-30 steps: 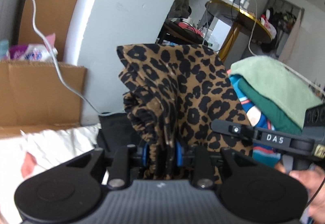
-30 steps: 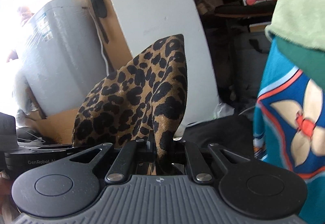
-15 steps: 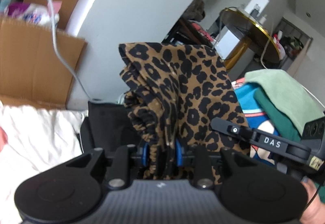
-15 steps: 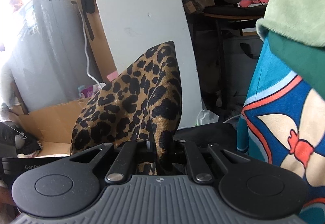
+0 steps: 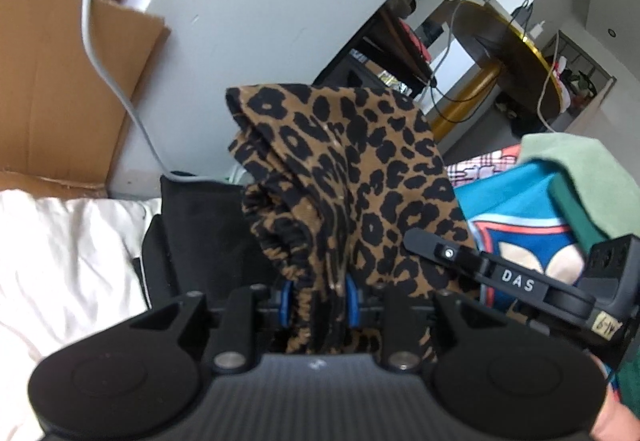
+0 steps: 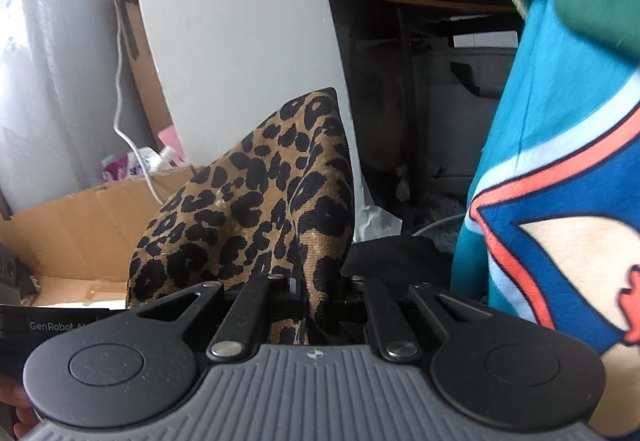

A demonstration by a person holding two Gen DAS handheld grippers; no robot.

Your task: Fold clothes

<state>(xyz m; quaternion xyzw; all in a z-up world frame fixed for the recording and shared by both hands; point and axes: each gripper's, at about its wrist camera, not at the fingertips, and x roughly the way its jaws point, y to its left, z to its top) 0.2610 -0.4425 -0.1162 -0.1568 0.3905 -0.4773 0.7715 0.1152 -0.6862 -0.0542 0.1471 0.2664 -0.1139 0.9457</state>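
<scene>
Left gripper (image 5: 316, 301) clamps a thick bunch of leopard cloth (image 5: 352, 177) btwn blue pads; right gripper (image 6: 316, 291) nearly closed on a thin fold of it. Cloth held up; clothes pile (image 5: 560, 201) just right, black bag (image 5: 200, 237) left.

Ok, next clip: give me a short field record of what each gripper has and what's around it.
held item: leopard-print garment, bunched
left gripper: shut on the garment's gathered edge
right gripper: shut on another part of the same garment
to the right: stack of clothes, teal printed piece under a light green one
to the left: white bedding, cardboard box
behind: black fabric, white cable
fold state: cannot tell
</scene>
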